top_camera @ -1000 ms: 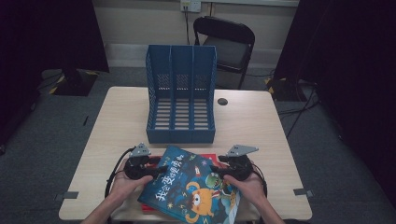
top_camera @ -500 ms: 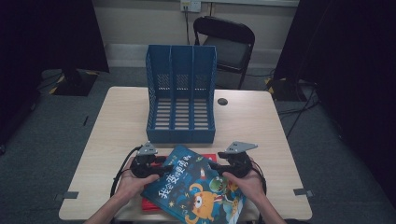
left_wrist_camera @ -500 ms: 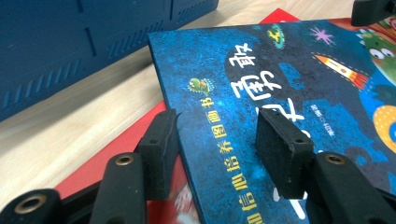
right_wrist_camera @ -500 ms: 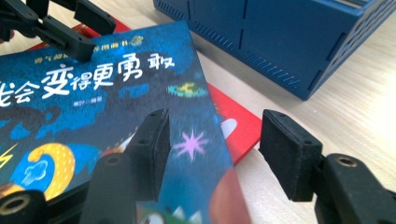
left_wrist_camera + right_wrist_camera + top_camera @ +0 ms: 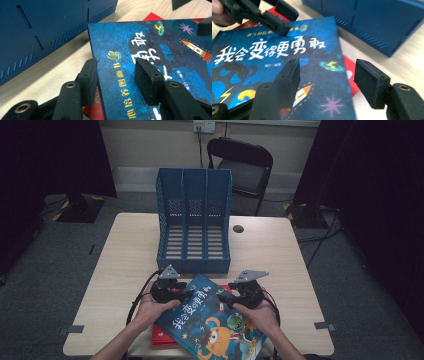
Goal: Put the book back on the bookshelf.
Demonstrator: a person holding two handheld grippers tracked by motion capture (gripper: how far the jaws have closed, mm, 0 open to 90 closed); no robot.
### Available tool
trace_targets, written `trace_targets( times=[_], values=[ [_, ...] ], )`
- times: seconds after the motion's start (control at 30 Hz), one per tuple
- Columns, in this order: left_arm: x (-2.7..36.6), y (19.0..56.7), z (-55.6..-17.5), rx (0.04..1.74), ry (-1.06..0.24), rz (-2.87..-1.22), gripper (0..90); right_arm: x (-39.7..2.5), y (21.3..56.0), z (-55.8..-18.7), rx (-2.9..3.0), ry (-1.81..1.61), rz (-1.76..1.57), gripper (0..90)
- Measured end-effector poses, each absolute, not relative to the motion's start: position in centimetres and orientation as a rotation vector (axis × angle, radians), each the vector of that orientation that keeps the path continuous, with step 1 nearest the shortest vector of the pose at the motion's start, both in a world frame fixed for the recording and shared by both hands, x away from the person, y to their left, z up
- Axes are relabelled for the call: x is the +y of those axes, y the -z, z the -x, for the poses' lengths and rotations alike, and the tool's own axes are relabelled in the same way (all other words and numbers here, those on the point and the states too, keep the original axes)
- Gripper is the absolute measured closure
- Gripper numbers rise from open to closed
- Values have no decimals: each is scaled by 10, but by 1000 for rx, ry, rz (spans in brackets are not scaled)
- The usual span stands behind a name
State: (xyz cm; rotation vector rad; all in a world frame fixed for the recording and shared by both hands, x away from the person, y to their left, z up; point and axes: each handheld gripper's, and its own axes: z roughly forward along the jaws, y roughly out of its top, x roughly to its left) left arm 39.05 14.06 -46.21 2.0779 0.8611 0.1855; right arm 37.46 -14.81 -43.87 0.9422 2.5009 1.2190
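A blue picture book point(image 5: 210, 320) with a cartoon monster and white characters lies askew near the table's front edge, on top of a red book point(image 5: 160, 336). My left gripper point(image 5: 188, 293) is at the book's left edge. In the left gripper view it point(image 5: 116, 72) stands open, one jaw beside the edge and the other over the cover point(image 5: 155, 50). My right gripper point(image 5: 224, 299) is at the book's upper right. In the right gripper view it point(image 5: 327, 75) is open, straddling the cover's right edge point(image 5: 274, 55), with the red book point(image 5: 349, 72) underneath.
A blue three-slot file organizer point(image 5: 194, 220) stands upright mid-table, just behind the books. A small black round object point(image 5: 238, 228) lies to its right. Bare tabletop point(image 5: 125, 270) spreads left and right. A black chair point(image 5: 245, 165) stands beyond the far edge.
Both grippers have closed in on the blue book, the left one sliding right onto its edge and the right one shifting slightly left. The book has barely moved.
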Motion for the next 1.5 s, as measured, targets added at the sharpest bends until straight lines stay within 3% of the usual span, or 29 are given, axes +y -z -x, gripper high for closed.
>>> trace_targets(
  times=[0.17, 0.37, 0.63, 0.8, 1.17, 1.5],
  values=[
    [152, 460, -383, 870, -122, -2102, 527, -145, 446, -374, 2544, -1176, -940, 387],
    [162, 461, -364, 878, -153, -2105, 399, -144, 446, -372, 2545, -1170, -926, 401],
    [183, 462, -333, 848, -151, -2130, 342, -144, 447, -372, 2534, -1164, -924, 399],
    [184, 463, -317, 810, -161, -2149, 253, -145, 446, -372, 2533, -1169, -933, 404],
    [191, 465, -302, 732, -149, -2171, 180, -146, 447, -371, 2528, -1174, -932, 396],
    [192, 466, -301, 706, -157, -2173, 180, -148, 449, -372, 2540, -1147, -950, 375]
  ],
)
